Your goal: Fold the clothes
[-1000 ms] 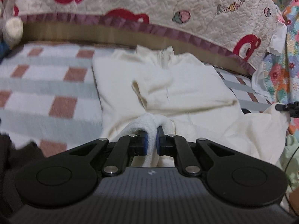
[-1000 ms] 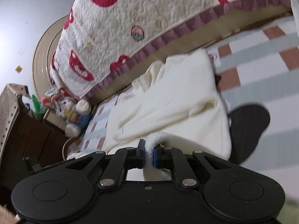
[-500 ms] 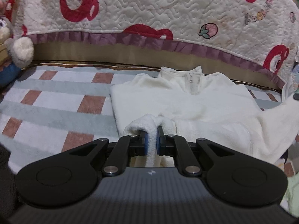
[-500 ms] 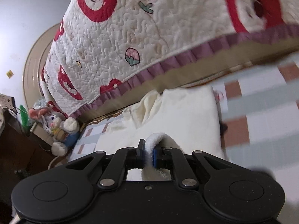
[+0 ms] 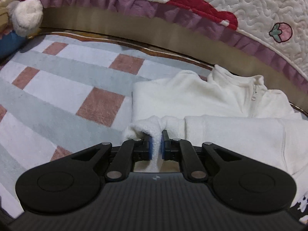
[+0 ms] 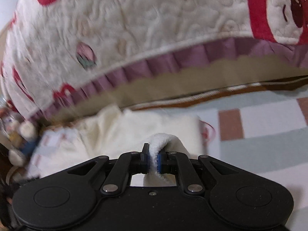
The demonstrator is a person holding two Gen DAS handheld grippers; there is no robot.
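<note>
Both tools have carried the garment's near edge forward over itself since a second ago: the body that then lay open with a loose sleeve across it now shows a straight folded edge lying across the chest, and the quilted cover looms far larger in both views.

The left tool points steeply downward toward the bed, its blue pads pressed together on a fluffy ridge of the cream fleece pullover, which bunches up and curls over the left pad. The right tool tilts down likewise, its pads pinching another hump of the same fleece, which arches over the right pad.

No container appears in either view.

The pullover lies on the checked blanket of grey, white and brick-red squares, with its collar and short zip toward the far side, just beside the tan base under the quilted cover with its purple ruffle and red bear motifs. From the left tool the garment spreads ahead and to the right; from the right tool it spreads ahead and to the left. A plush toy sits at the blanket's far left corner; in the right wrist view it is badly blurred, so it is probably the same toy at the left edge.
</note>
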